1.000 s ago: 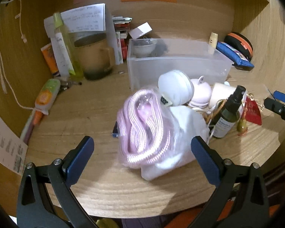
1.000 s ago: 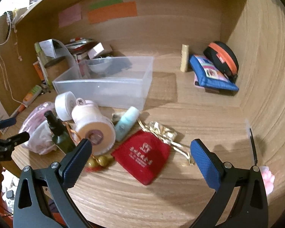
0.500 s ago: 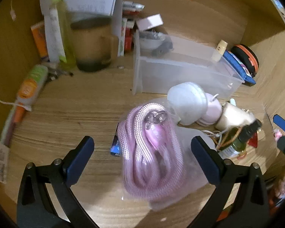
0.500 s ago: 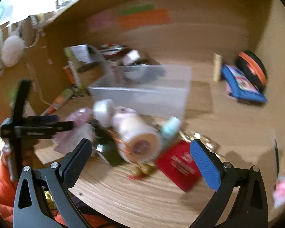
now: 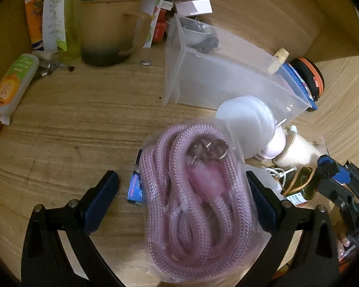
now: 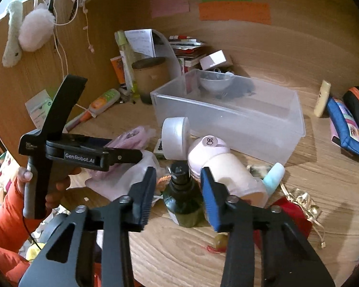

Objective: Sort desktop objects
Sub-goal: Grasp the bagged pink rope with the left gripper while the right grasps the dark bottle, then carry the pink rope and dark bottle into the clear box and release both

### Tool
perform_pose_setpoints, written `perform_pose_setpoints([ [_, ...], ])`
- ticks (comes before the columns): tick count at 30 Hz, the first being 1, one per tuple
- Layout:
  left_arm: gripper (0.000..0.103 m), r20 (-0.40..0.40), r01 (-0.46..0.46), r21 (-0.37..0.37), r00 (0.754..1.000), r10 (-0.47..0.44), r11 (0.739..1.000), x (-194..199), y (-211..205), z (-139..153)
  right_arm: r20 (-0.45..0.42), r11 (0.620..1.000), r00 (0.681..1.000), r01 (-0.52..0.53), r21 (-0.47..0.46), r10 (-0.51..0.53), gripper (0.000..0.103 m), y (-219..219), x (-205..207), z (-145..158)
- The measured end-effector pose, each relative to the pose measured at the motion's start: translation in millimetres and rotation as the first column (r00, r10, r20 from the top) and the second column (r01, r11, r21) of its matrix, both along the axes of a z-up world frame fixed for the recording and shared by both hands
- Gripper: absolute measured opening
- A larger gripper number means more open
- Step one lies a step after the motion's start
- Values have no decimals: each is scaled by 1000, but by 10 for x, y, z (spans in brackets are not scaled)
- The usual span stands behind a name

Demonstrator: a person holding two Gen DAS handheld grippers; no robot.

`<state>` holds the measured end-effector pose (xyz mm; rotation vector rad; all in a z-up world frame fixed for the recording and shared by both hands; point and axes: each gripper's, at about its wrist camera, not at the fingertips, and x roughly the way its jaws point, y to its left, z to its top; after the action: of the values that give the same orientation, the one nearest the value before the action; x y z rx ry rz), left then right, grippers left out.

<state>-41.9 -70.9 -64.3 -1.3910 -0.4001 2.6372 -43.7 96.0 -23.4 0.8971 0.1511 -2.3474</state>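
A clear bag of coiled pink rope lies on the wooden desk between the wide-open fingers of my left gripper; it shows further off in the right wrist view. My right gripper is half closed, its fingers either side of a dark green spray bottle with small gaps, not touching. The bottle also shows in the left wrist view. A clear plastic bin stands behind, with a white bowl and dark items inside.
Around the bottle lie a white round case, a pink jar, a cream tube, a teal tube, a red pouch and a gold pouch. A brown mug and an orange-green tube sit left.
My left gripper moved down over the pink rope bag. My right gripper swung left and narrowed around the green spray bottle.
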Motion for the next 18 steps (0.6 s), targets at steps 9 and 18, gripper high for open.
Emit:
perform_pose_setpoints([
  [9,63,-50,22,-31,998,-23,999,5,28,113,-27,1000,1000,3,-27,-3,19,69,9,102],
  [18,58,-91,-26,-63,996,20,998,42,-41,214,-105,998,994,16,-60,-22,19,230,114,358],
])
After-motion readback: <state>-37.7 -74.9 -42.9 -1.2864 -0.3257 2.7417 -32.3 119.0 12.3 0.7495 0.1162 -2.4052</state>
